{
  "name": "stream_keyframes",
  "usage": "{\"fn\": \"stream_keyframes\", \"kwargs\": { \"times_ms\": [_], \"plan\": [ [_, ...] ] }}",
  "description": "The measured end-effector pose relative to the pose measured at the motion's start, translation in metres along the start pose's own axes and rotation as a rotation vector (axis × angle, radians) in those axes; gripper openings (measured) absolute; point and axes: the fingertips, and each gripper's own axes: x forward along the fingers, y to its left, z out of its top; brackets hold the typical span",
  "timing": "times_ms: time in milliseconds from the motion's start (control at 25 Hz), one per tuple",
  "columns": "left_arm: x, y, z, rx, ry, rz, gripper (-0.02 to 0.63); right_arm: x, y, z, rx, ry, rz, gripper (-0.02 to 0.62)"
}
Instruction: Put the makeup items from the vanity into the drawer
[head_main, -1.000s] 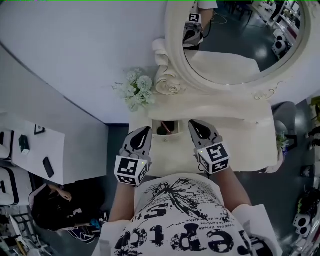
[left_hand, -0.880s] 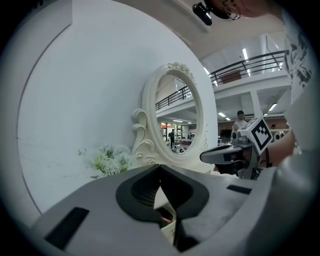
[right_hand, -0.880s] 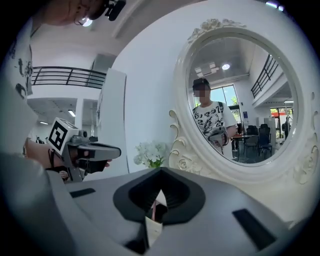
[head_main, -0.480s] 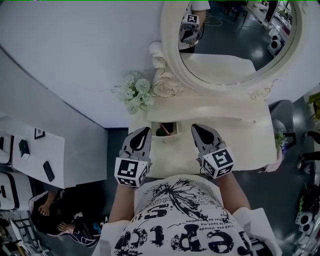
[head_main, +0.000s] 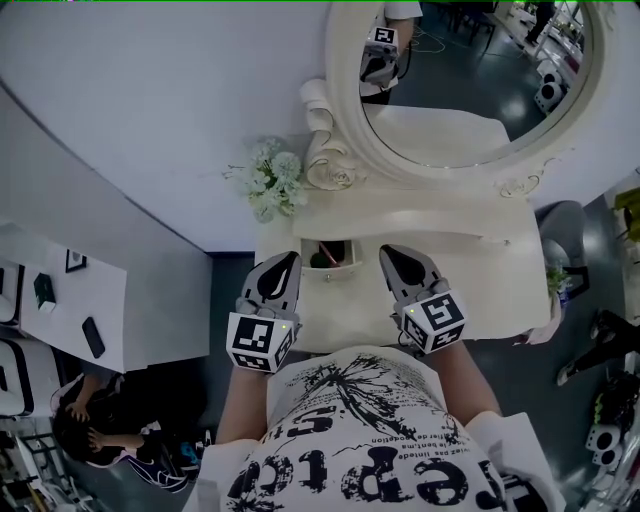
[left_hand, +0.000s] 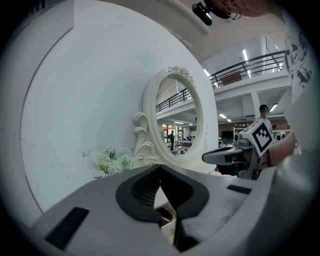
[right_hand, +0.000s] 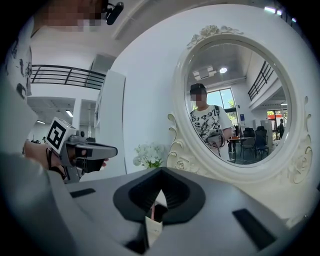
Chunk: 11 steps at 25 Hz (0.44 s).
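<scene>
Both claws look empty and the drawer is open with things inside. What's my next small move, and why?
Probably bring the left claw to the front of the drawer and push it closed. It and the right claw are shut and empty, the drawer stands open with items inside, and no makeup shows on the vanity top.

Head view: you look steeply down past your chest onto the vanity (head_main: 480, 275), mirror (head_main: 470, 70) at upper right | gripper views: each sits low behind its jaws, close in, facing across the vanity toward that mirror | shared by all three views: mirror, flowers (head_main: 272, 180)
</scene>
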Motion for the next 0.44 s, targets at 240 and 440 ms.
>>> {"fn": "stream_keyframes", "kwargs": {
  "times_ms": [240,440],
  "plan": [
    [-0.0031,0.0006,-0.0006,-0.009,-0.002,0.011,0.020,-0.0015,-0.0023,0.0004,-0.009,-0.003,-0.009,0.017],
    [-0.0055,-0.0012,-0.0019,-0.002,0.000,0.008,0.020,-0.0034,-0.0007,-0.0018,-0.010,-0.004,-0.008,0.017]
  ]
}}
